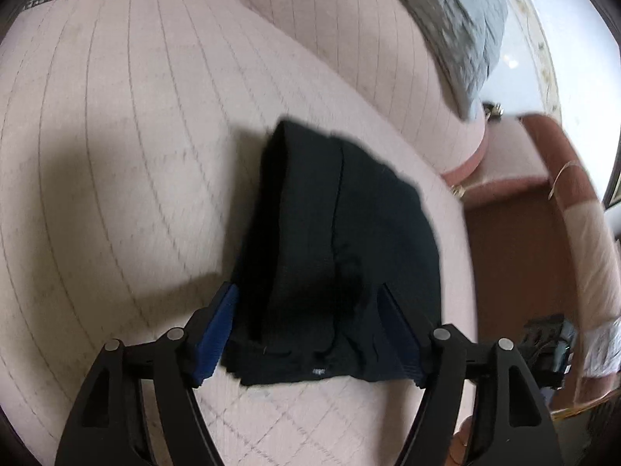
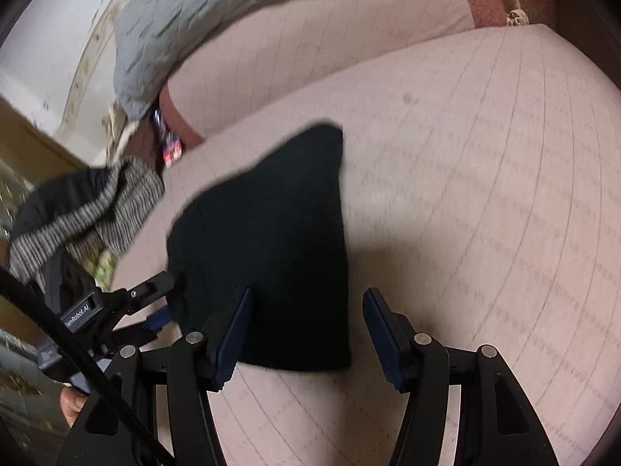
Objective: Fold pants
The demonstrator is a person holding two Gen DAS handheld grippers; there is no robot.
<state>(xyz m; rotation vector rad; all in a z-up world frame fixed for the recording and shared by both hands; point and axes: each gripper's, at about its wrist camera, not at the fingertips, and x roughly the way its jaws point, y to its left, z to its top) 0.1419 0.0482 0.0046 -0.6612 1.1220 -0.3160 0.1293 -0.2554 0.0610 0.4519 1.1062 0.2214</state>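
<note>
Both wide, holding nothing: left gripper (image 1: 306, 306) straddling folded black pants (image 1: 333, 256) near edge, right gripper (image 2: 306, 310) alongside; press flat, square edges on pink cushion (image 1: 116, 155)

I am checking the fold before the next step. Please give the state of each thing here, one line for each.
pants: folded into a compact stack, lying on the cushion.
left gripper: open, fingers either side of the pants' near edge.
right gripper: open, at the pants' near edge.
grey blanket: crumpled against the backrest.
striped cloth: bunched at the cushion's edge.
</note>
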